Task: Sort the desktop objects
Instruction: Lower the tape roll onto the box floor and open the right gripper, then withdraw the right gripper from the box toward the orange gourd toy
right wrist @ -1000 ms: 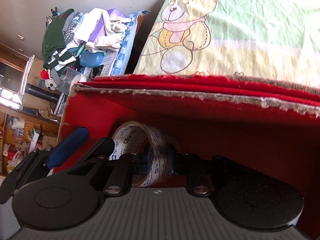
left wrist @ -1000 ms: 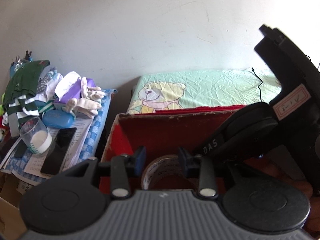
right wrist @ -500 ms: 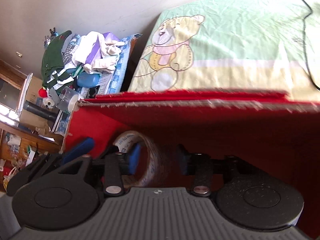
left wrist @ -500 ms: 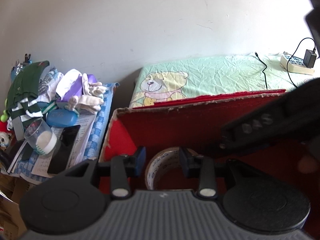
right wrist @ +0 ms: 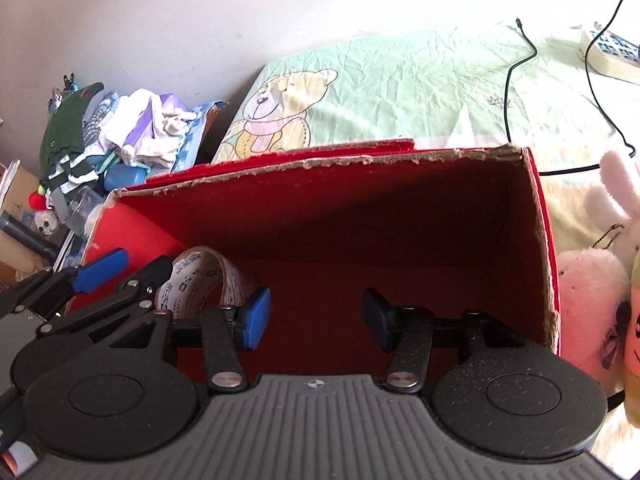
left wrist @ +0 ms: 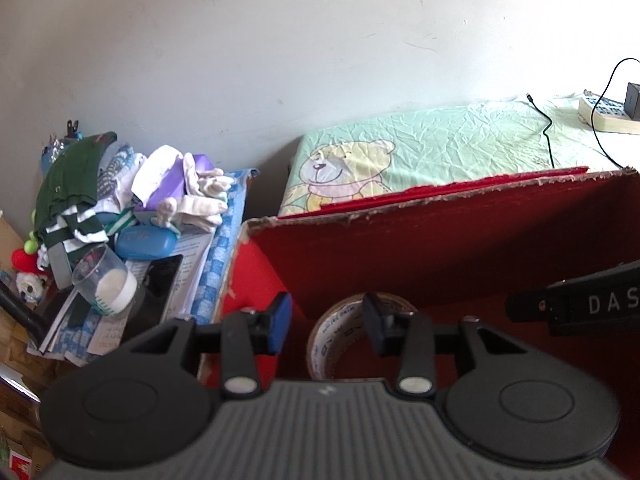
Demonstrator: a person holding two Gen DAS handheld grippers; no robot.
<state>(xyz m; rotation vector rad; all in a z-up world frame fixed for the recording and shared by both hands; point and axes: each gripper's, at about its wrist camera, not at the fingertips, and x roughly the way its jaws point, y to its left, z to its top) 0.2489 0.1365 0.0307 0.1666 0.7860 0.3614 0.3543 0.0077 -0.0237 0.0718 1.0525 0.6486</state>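
Note:
A roll of printed packing tape [left wrist: 340, 334] stands on edge inside the red cardboard box [left wrist: 440, 232], at its left end. It also shows in the right wrist view [right wrist: 200, 280] in the box [right wrist: 360, 216]. My left gripper [left wrist: 326, 322] is open, hanging over the tape without touching it. My right gripper [right wrist: 316, 316] is open and empty over the box's middle, to the right of the tape. The left gripper's fingers [right wrist: 100, 272] show at the left of the right wrist view.
A bear-print cloth [right wrist: 400, 92] covers the surface behind the box, with a black cable [right wrist: 516, 80] and a power strip [right wrist: 612, 52]. A cluttered stand at the left holds clothes [left wrist: 80, 184], a blue case [left wrist: 146, 242], a cup [left wrist: 104, 284]. Plush toys [right wrist: 592, 296] sit right of the box.
My right gripper opened and let go of the tape roll, then rose and pulled back to the right. The tape stays in the box. My left gripper lifted slightly.

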